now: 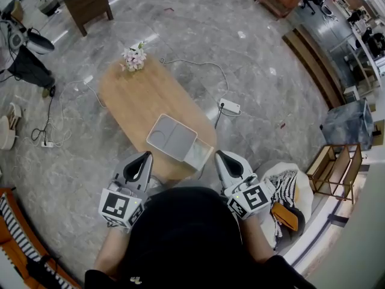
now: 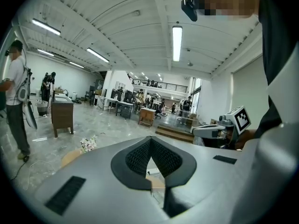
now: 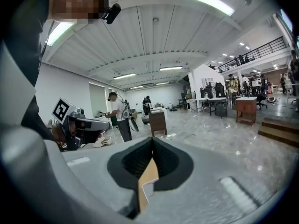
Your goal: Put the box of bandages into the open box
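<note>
An open box (image 1: pixel 173 138) lies at the near end of an oval wooden table (image 1: pixel 135 101); its grey lid is folded back beside a white tray (image 1: pixel 200 153). No box of bandages shows in any view. My left gripper (image 1: pixel 146 156) hangs just off the table's near edge, left of the open box, with its jaws shut and nothing between them. My right gripper (image 1: pixel 219 155) is level with it, to the right of the box, also shut and empty. In the left gripper view the pads (image 2: pixel 140 155) meet at the tip; in the right gripper view the pads (image 3: pixel 166 160) do the same.
A small bunch of flowers (image 1: pixel 133 57) stands at the table's far end. A power strip (image 1: pixel 230 106) and cables lie on the marble floor to the right. A wooden shelf (image 1: pixel 334 170) and a striped bag (image 1: pixel 289 188) sit at my right. A person (image 2: pixel 16 97) stands far left.
</note>
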`<state>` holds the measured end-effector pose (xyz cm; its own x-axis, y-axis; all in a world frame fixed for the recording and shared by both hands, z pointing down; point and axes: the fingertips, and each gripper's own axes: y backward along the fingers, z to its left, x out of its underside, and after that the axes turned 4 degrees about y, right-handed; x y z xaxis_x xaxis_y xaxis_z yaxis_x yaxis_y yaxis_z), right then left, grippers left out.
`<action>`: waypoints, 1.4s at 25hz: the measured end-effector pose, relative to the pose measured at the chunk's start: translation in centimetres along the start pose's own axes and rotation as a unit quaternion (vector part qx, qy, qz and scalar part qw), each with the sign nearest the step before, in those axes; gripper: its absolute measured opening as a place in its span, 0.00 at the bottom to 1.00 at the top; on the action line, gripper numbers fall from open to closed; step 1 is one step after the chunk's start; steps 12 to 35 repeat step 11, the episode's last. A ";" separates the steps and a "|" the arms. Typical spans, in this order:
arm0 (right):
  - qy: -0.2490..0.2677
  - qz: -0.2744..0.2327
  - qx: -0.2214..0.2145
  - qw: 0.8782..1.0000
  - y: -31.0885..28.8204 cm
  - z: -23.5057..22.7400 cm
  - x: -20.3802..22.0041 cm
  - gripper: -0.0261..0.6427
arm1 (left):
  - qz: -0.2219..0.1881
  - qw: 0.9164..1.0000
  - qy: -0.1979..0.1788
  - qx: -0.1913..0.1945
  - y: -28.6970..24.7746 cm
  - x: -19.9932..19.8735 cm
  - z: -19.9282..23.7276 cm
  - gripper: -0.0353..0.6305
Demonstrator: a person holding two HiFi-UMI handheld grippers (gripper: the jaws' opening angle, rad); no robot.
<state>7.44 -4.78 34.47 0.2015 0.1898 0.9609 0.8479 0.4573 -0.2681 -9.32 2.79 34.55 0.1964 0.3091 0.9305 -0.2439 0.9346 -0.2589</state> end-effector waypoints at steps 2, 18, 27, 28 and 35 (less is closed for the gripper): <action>0.000 -0.002 0.000 1.000 0.2 0.1 0.0 0.03 | 0.002 1.000 -0.003 0.001 0.0 0.1 -0.2 0.07; -0.003 0.005 -0.001 1.000 0.3 0.2 0.7 0.03 | 0.005 1.000 -0.003 -0.002 0.1 0.5 -0.4 0.07; -0.003 0.005 -0.001 1.000 0.3 0.2 0.7 0.03 | 0.005 1.000 -0.003 -0.002 0.1 0.5 -0.4 0.07; -0.003 0.005 -0.001 1.000 0.3 0.2 0.7 0.03 | 0.005 1.000 -0.003 -0.002 0.1 0.5 -0.4 0.07; -0.003 0.005 -0.001 1.000 0.3 0.2 0.7 0.03 | 0.005 1.000 -0.003 -0.002 0.1 0.5 -0.4 0.07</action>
